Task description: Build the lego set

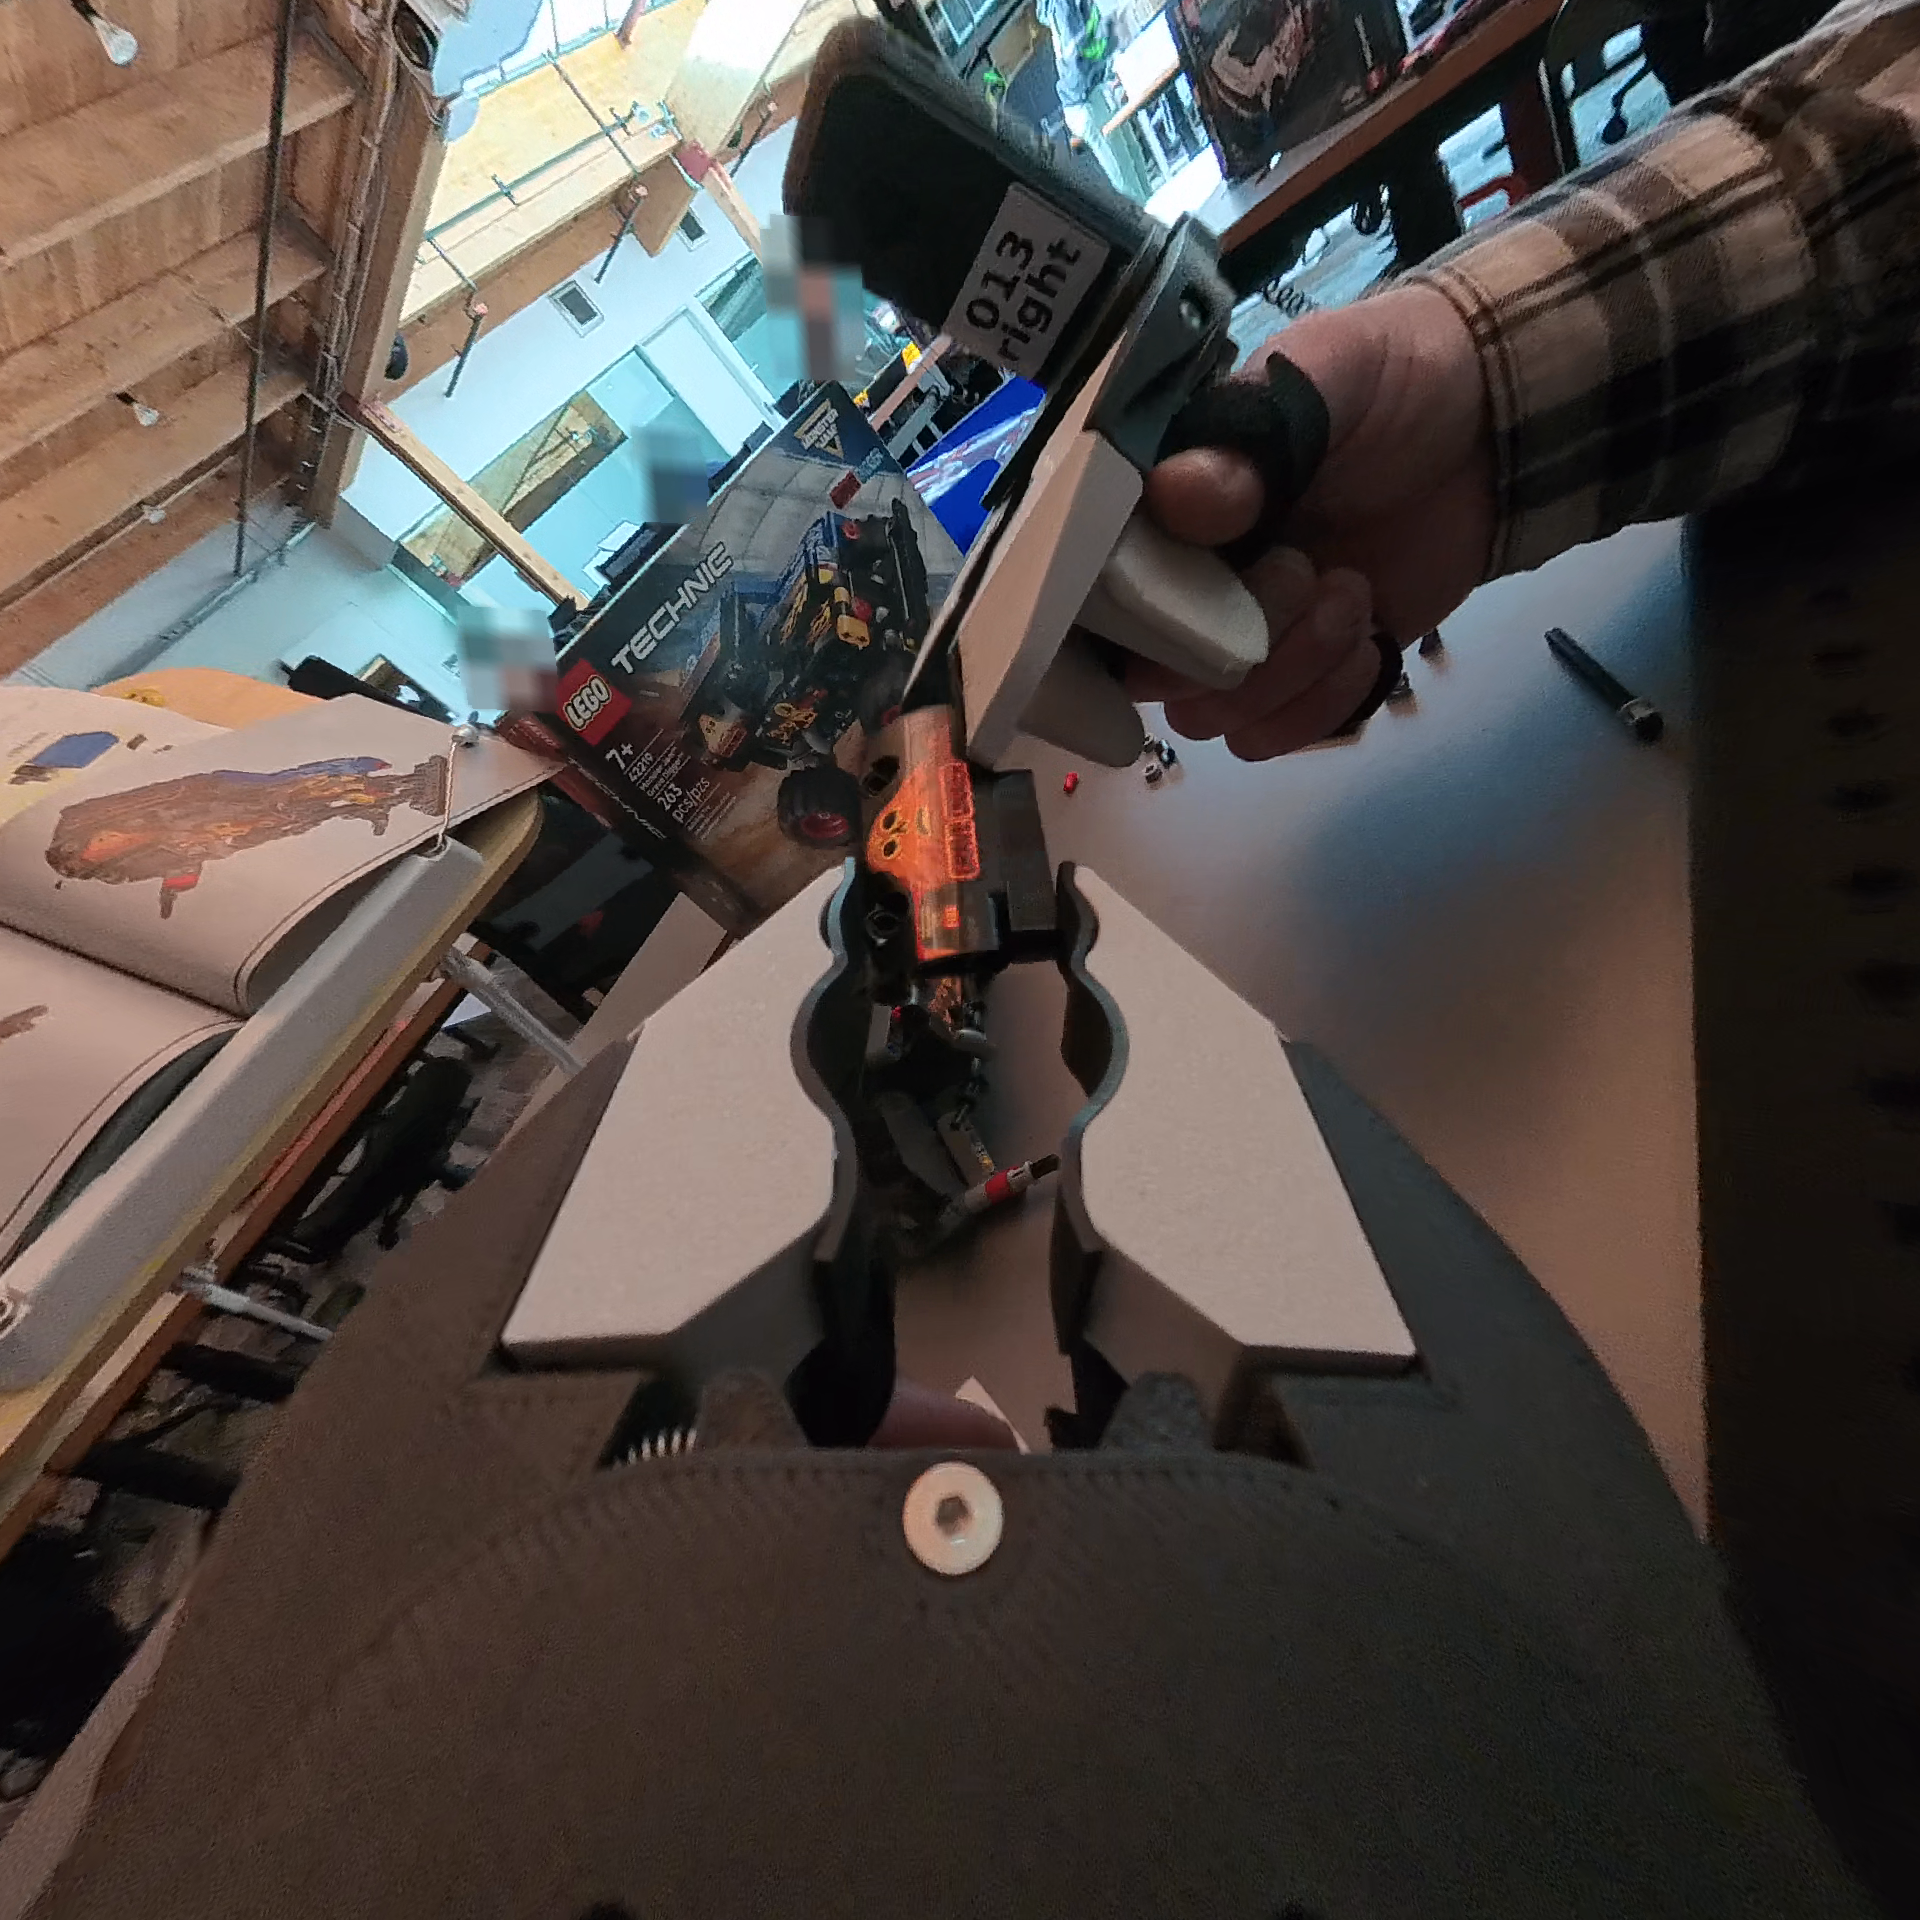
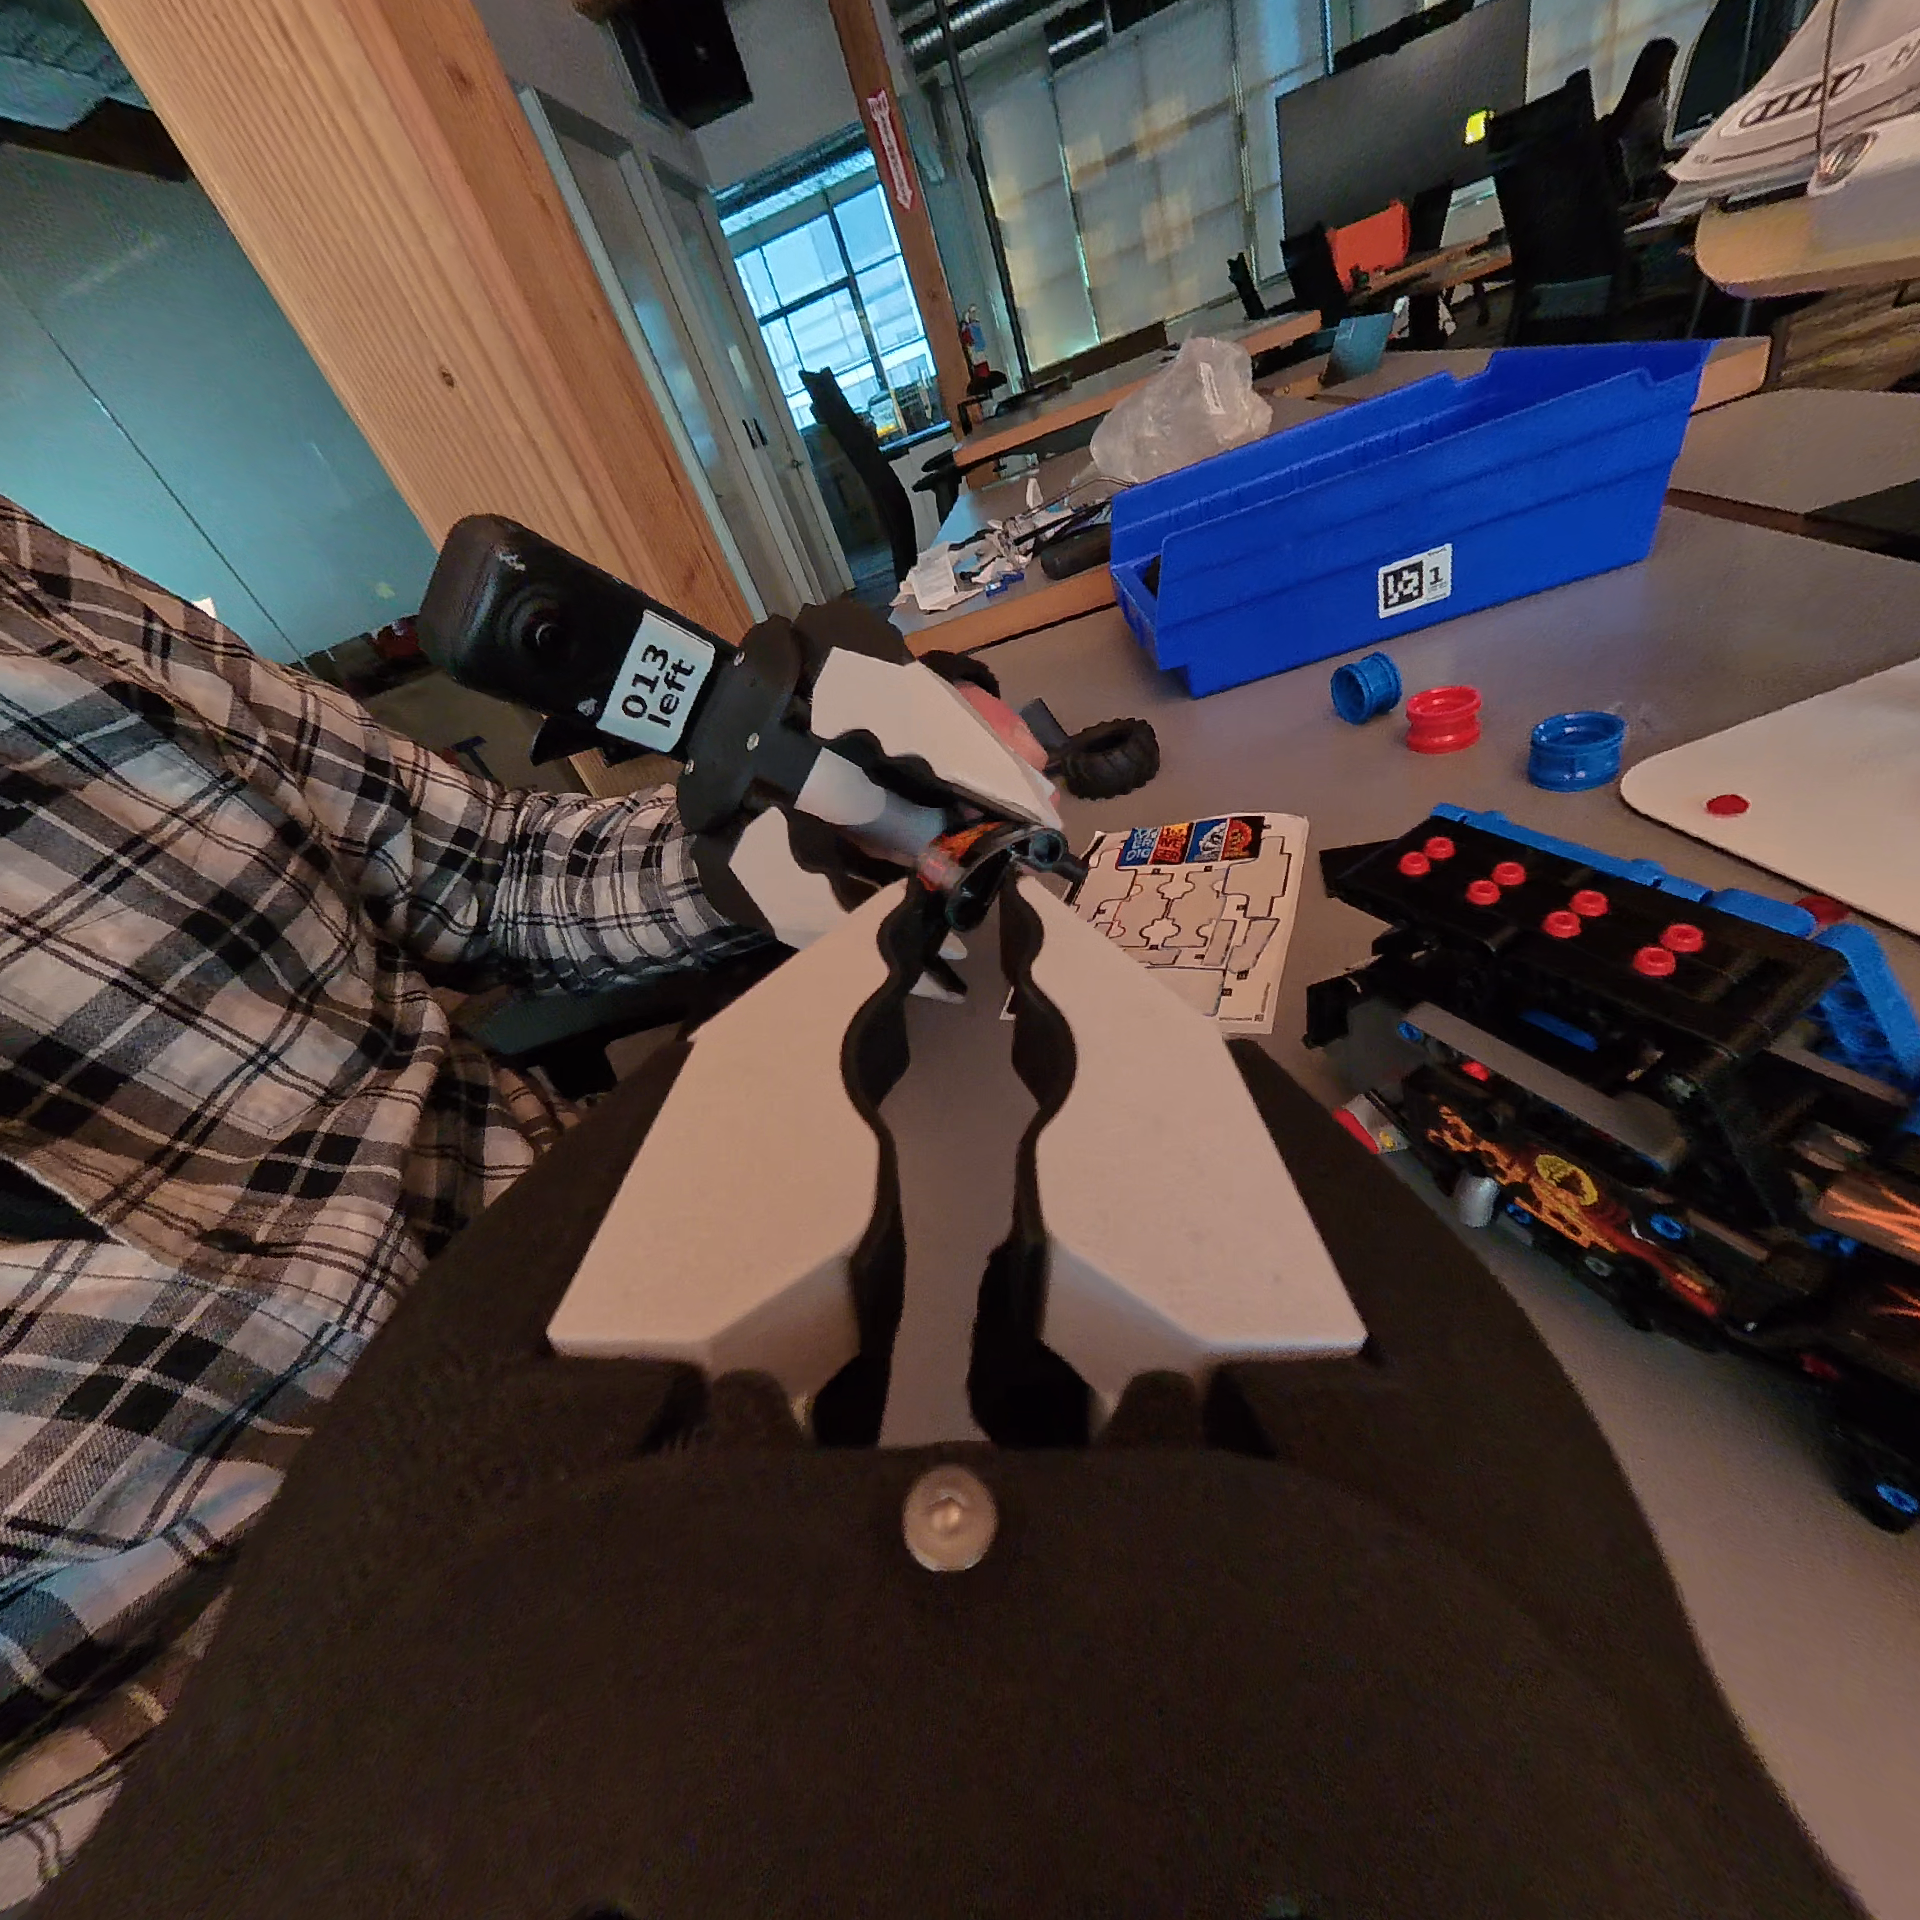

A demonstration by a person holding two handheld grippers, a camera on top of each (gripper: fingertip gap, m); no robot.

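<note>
My left gripper is shut on a small black lego sub-assembly with an orange flame sticker, held above the grey table. My right gripper is shut on the far end of the same sub-assembly, tip to tip with the left one. The right gripper comes in from the upper right in the left wrist view. The left gripper comes in from the left in the right wrist view. The half-built truck, black and blue with red pins, lies on the table to the right.
A blue bin, two blue rims and a red rim, a black tyre, a sticker sheet and a white board lie beyond. The lego box and the open instruction booklet stand to the left. My two grippers' fingertips are within a few centimetres of each other. My left tips are roughly 30 cm from the red rim.
</note>
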